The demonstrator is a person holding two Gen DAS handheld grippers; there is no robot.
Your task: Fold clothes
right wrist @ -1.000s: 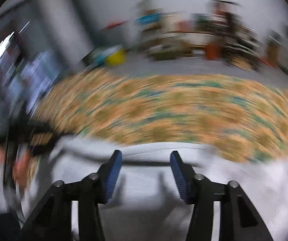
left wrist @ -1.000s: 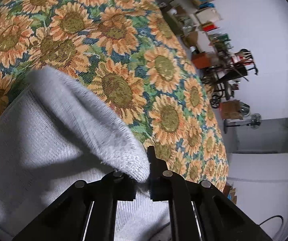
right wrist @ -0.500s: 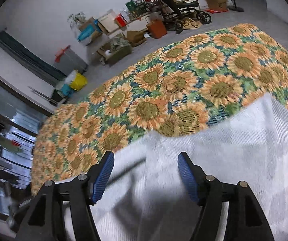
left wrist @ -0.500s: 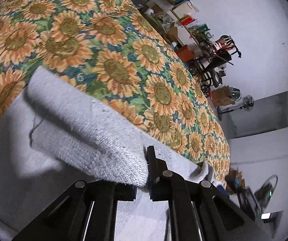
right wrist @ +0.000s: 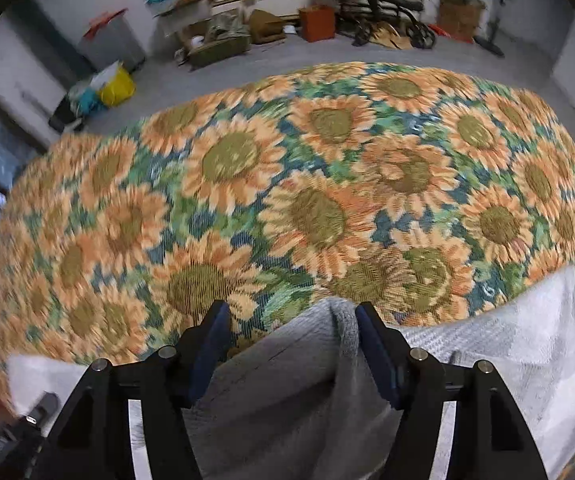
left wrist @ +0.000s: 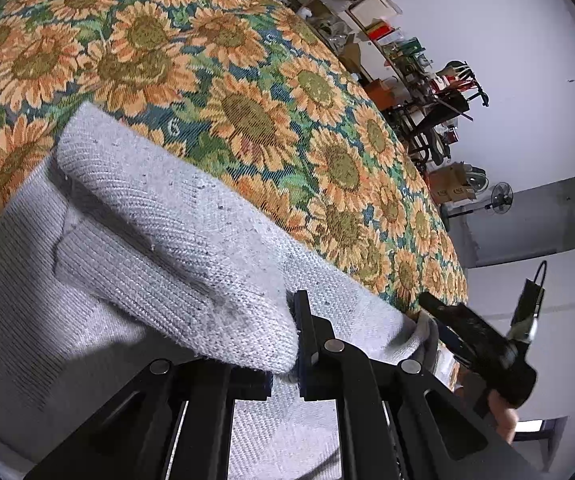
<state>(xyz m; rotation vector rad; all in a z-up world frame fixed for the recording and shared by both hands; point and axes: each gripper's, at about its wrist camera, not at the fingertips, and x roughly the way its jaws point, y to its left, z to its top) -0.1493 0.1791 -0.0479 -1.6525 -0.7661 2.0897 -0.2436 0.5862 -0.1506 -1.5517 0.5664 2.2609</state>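
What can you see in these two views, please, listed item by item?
Sweater: one, light grey knit, on the cloth, one edge lifted.
Cloth: one, sunflower print in orange and green, spread under the sweater.
Bin: one, grey with a red lid, by the far wall.
Bag: one, yellow, on the floor near the bin.
Box: one, orange, on the floor by the far clutter.
Fan: one, dark, standing by the wall.
Shelves: cluttered, count unclear, along the wall.
Left gripper: black, shut on the sweater's lifted edge.
Right gripper: black with blue pads, open around a sweater fold.
Hand: one, holding the right gripper.
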